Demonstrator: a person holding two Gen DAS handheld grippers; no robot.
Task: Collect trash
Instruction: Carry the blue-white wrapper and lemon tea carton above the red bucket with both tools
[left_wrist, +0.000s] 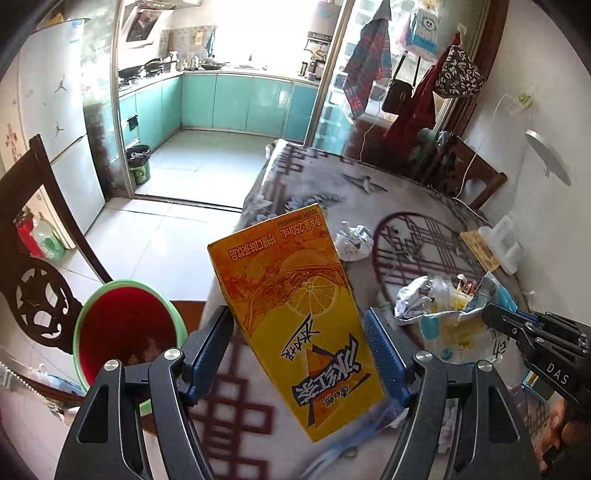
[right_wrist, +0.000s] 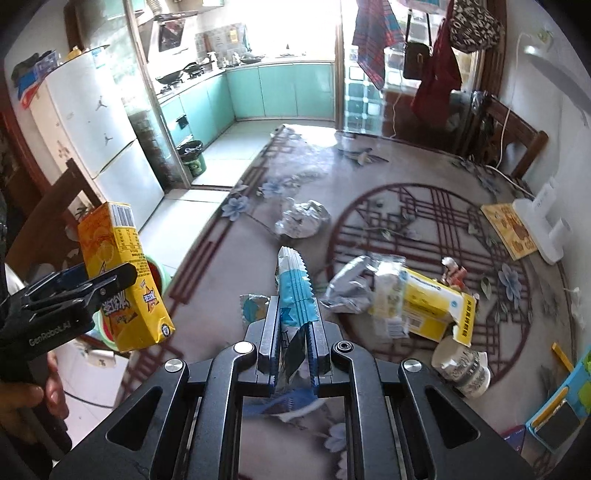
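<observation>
The carton, a yellow drink box printed upside down in the left wrist view, fills the centre of that frame, tilted, between the left gripper's blue pads. In that view the pads look slightly off its sides, but the right wrist view shows it hanging in mid-air at centre left with a finger pressed across its side, so I judge the grip closed on it. It is held off the table edge, above and right of the bin, the green-rimmed, red-lined pail at lower left. That placement suggests it is being carried over for dropping, not yet over the opening.

The right gripper at the lower centre of its own view is clenched on a wrapper, a blue and white strip with a serrated end sticking up out of the jaws. It stands upright because it is pinched low, leaving the top free.

Further out on the table, right of centre, lie more crumpled packets and a yellow box, with a foil ball above centre and a cup on its side at lower right. These seem left for later trips.
</observation>
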